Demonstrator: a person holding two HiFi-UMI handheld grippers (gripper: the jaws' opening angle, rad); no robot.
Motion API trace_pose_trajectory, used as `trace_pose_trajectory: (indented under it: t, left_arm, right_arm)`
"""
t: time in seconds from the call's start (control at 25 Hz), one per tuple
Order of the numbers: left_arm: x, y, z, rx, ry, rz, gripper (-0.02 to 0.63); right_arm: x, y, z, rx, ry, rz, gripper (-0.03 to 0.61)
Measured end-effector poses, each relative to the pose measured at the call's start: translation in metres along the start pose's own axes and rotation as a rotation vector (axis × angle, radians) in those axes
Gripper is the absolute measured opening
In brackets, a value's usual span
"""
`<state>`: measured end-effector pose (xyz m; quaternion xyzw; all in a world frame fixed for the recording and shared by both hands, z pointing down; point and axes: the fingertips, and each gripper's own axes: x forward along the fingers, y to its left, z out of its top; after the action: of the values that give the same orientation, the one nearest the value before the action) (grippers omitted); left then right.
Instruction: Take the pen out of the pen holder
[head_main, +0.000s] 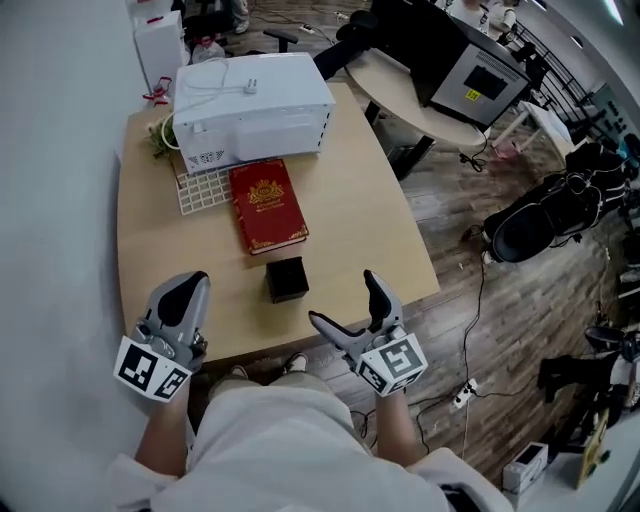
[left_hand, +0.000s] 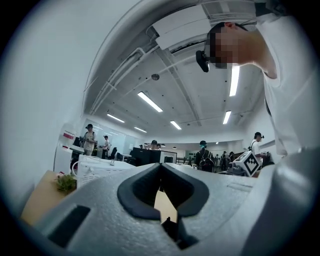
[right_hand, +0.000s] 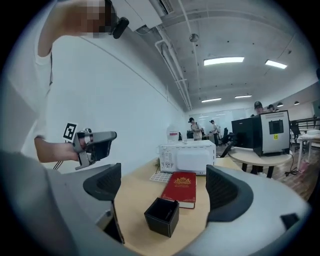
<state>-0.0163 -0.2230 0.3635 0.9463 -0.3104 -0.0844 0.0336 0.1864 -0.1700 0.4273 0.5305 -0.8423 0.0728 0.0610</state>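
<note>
The pen (right_hand: 171, 209) shows only in my right gripper view: a thin dark stick inside the holder (head_main: 287, 279), leaning into the corner nearest the book (head_main: 268, 205), its tip barely at the rim. In the head view I can't pick it out against the dark inside.

The holder is a small black square box, open at the top, upright near the front middle of the worktop (head_main: 380, 210). I see nothing else in it. It sits just in front of the book, close to it without touching. The book is red with a gold emblem and lies flat. Behind that is a white grid mat (head_main: 205, 187), then a white appliance (head_main: 252, 108) with a small green plant (head_main: 160, 135) at its left corner.

My right gripper (head_main: 342, 298) hangs over the front edge with its jaws wide apart and nothing in them. The holder lies ahead between them, well clear of both. My left gripper (head_main: 190, 290) is at the front left, well apart from the holder, its jaws together at the tips on nothing.
</note>
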Motion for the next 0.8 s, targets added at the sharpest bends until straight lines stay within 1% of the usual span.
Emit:
trace_pose_trajectory:
  t: [0.16,0.32,0.44,0.6,0.68,0.8]
  left_arm:
    - [-0.008,0.0,-0.013,-0.019,0.022,0.068,0.012]
    - [-0.011,-0.003,-0.026,-0.047,0.03,0.112,0.012]
    - [-0.009,-0.002,-0.04,-0.069,0.042,0.127,0.012]
    - [-0.008,-0.01,-0.06,-0.099,0.06,0.125,0.012]
    - [-0.009,-0.013,-0.065,-0.104,0.072,0.123,0.012]
    - [-0.016,-0.012,-0.066,-0.104,0.082,0.142,0.012]
  right_arm:
    - [0.012,-0.011,-0.014,0.008,0.028,0.039,0.525]
    - [0.021,-0.018,-0.029,0.019,0.067,0.088,0.493]
    - [0.031,-0.023,-0.045,0.04,0.09,0.101,0.464]
    - [0.045,-0.023,-0.071,0.063,0.13,0.134,0.436]
    - [0.052,-0.021,-0.083,0.065,0.155,0.149,0.418]
    - [0.063,-0.02,-0.096,0.083,0.176,0.157,0.386]
